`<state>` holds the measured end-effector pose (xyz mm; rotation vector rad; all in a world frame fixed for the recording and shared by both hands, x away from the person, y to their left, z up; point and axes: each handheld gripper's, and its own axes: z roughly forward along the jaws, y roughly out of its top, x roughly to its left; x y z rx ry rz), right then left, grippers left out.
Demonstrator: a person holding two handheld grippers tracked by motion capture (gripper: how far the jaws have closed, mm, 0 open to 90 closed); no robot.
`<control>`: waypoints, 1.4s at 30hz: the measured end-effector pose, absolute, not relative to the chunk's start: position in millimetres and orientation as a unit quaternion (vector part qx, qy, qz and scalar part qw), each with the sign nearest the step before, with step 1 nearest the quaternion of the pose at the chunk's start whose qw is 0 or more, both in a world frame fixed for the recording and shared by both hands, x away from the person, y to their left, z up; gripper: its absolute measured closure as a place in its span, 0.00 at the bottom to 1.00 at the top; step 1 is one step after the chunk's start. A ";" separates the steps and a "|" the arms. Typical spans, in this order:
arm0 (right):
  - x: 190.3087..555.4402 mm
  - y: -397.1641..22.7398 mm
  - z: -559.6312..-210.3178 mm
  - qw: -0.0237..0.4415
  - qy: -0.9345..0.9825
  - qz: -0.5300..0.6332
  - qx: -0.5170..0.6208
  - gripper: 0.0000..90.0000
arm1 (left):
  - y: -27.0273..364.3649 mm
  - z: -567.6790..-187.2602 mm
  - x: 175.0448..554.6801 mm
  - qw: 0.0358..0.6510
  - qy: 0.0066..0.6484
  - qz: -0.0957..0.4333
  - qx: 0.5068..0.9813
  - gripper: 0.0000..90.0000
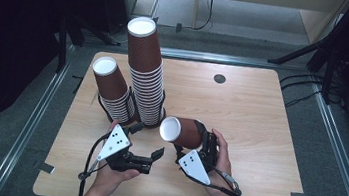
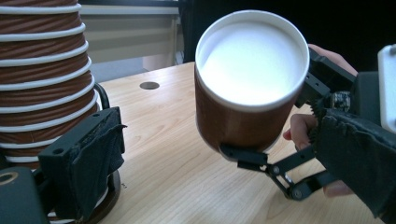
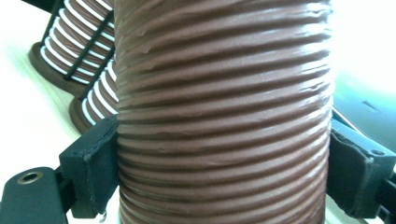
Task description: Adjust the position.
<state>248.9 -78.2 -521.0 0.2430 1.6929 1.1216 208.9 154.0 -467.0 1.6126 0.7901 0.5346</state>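
- Far left on the surface [image 1: 261,113] I see the short stack of cups [image 1: 113,90], upside down and leaning left, its base just beside the taller one's.
- Next comes the tall stack [image 1: 145,74], also inverted and tilted; I judge both are stores to draw from or add to.
- My left tongs [image 1: 147,157] sit low in front of the stacks, jaws spread and gripping nothing. In the left gripper view one padded jaw lies close beside the tall stack's base, which suggests I'm keeping it ready to steady that stack.
- Right of that, my right tongs [image 1: 199,144] pinch the single brown cup [image 1: 183,132] across its ribbed wall, as the right gripper view shows. The cup lies sideways above the surface, white bottom toward the left tongs, probably lined up for stacking.
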 end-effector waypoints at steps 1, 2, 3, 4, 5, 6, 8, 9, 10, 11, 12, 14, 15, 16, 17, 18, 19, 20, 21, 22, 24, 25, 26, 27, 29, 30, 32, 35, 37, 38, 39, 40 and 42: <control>248.4 -77.3 -521.2 0.522 0.707 0.468 0.095 0.13 | 154.0 -467.0 208.9 0.592 0.340 0.230 0.693 0.02; 247.6 -76.2 -521.7 0.521 0.707 0.469 0.093 0.12 | 154.0 -466.7 209.0 0.593 0.341 0.228 0.693 0.02; 247.1 -75.2 -522.0 0.521 0.708 0.469 0.088 0.12 | 153.9 -466.5 208.8 0.594 0.341 0.228 0.693 0.02; 246.3 -74.1 -522.5 0.520 0.709 0.470 0.086 0.12 | 153.8 -466.4 208.7 0.594 0.340 0.227 0.693 0.02; 245.7 -73.3 -522.7 0.519 0.709 0.469 0.083 0.12 | 153.7 -466.3 208.7 0.594 0.340 0.227 0.693 0.02; 245.3 -72.1 -522.9 0.519 0.710 0.470 0.078 0.12 | 153.3 -466.2 208.5 0.594 0.339 0.226 0.693 0.02; 243.6 -69.7 -523.7 0.518 0.712 0.468 0.072 0.12 | 152.9 -466.1 208.4 0.595 0.339 0.225 0.694 0.02; 242.9 -68.5 -524.0 0.517 0.713 0.468 0.068 0.12 | 152.4 -466.1 208.1 0.594 0.337 0.225 0.696 0.02; 242.4 -67.6 -524.2 0.517 0.714 0.467 0.064 0.12 | 151.9 -466.2 208.1 0.594 0.337 0.223 0.696 0.02; 241.7 -66.7 -524.6 0.517 0.715 0.467 0.062 0.12 | 151.5 -466.3 207.9 0.593 0.337 0.223 0.696 0.02; 241.1 -65.8 -524.9 0.517 0.715 0.467 0.060 0.12 | 151.2 -466.4 207.8 0.593 0.336 0.223 0.697 0.02; 240.2 -64.3 -525.2 0.517 0.715 0.466 0.055 0.12 | 150.7 -466.5 207.9 0.591 0.335 0.221 0.699 0.02; 239.6 -63.7 -525.5 0.516 0.716 0.466 0.055 0.12 | 150.4 -466.6 207.9 0.592 0.335 0.220 0.699 0.02; 239.3 -63.1 -525.5 0.517 0.716 0.466 0.052 0.12 | 150.1 -466.7 207.9 0.592 0.335 0.219 0.700 0.02; 238.9 -62.7 -525.7 0.517 0.716 0.466 0.051 0.12 | 149.7 -466.9 207.9 0.592 0.335 0.219 0.700 0.02; 238.4 -62.0 -525.8 0.519 0.716 0.465 0.047 0.12 | 149.4 -466.9 207.9 0.591 0.335 0.217 0.701 0.02; 238.1 -61.6 -525.8 0.519 0.716 0.465 0.045 0.12 | 149.4 -466.9 207.9 0.591 0.335 0.217 0.701 0.02; 237.5 -60.8 -526.0 0.518 0.716 0.466 0.043 0.12 | 149.2 -467.0 207.9 0.592 0.335 0.216 0.701 0.04; 237.1 -60.4 -525.9 0.520 0.716 0.465 0.039 0.12 | 149.1 -466.9 207.8 0.592 0.334 0.217 0.700 0.05; 237.1 -60.4 -525.9 0.520 0.716 0.465 0.039 0.12 | 149.1 -466.9 207.8 0.592 0.334 0.217 0.700 0.06; 235.6 -58.8 -525.9 0.520 0.715 0.466 0.032 0.12 | 149.4 -466.5 207.7 0.594 0.333 0.213 0.701 0.06; 234.9 -58.3 -526.0 0.520 0.716 0.466 0.032 0.12 | 149.3 -466.4 207.7 0.594 0.332 0.212 0.702 0.07; 234.6 -57.8 -526.0 0.520 0.715 0.466 0.031 0.12 | 149.1 -466.5 207.9 0.594 0.333 0.210 0.702 0.07; 234.3 -57.5 -525.7 0.522 0.715 0.463 0.028 0.12 | 149.1 -466.4 208.0 0.593 0.333 0.209 0.703 0.07; 234.0 -57.1 -525.6 0.523 0.716 0.462 0.026 0.12 | 148.9 -466.5 208.1 0.593 0.334 0.208 0.703 0.10; 233.1 -56.1 -525.5 0.527 0.715 0.458 0.021 0.12 | 148.4 -466.5 208.3 0.592 0.337 0.208 0.702 0.12; 232.7 -55.8 -525.5 0.529 0.716 0.456 0.019 0.12 | 148.4 -466.6 208.3 0.592 0.337 0.206 0.703 0.13; 231.5 -54.2 -525.7 0.531 0.717 0.452 0.010 0.12 | 148.2 -466.8 208.5 0.590 0.336 0.203 0.705 0.14; 231.3 -53.9 -525.8 0.532 0.717 0.450 0.007 0.12 | 148.2 -466.8 208.6 0.590 0.337 0.202 0.705 0.14; 230.6 -53.2 -526.2 0.532 0.717 0.450 0.005 0.12 | 148.2 -466.7 208.7 0.590 0.337 0.201 0.706 0.14; 230.5 -53.0 -526.1 0.534 0.717 0.448 0.001 0.12 | 148.1 -466.6 208.7 0.590 0.336 0.199 0.706 0.14; 230.3 -52.9 -526.3 0.537 0.716 0.446 -0.002 0.12 | 148.1 -466.6 208.7 0.590 0.336 0.199 0.706 0.14; 230.1 -52.6 -526.2 0.538 0.717 0.444 -0.006 0.12 | 148.0 -466.7 208.8 0.590 0.335 0.198 0.708 0.14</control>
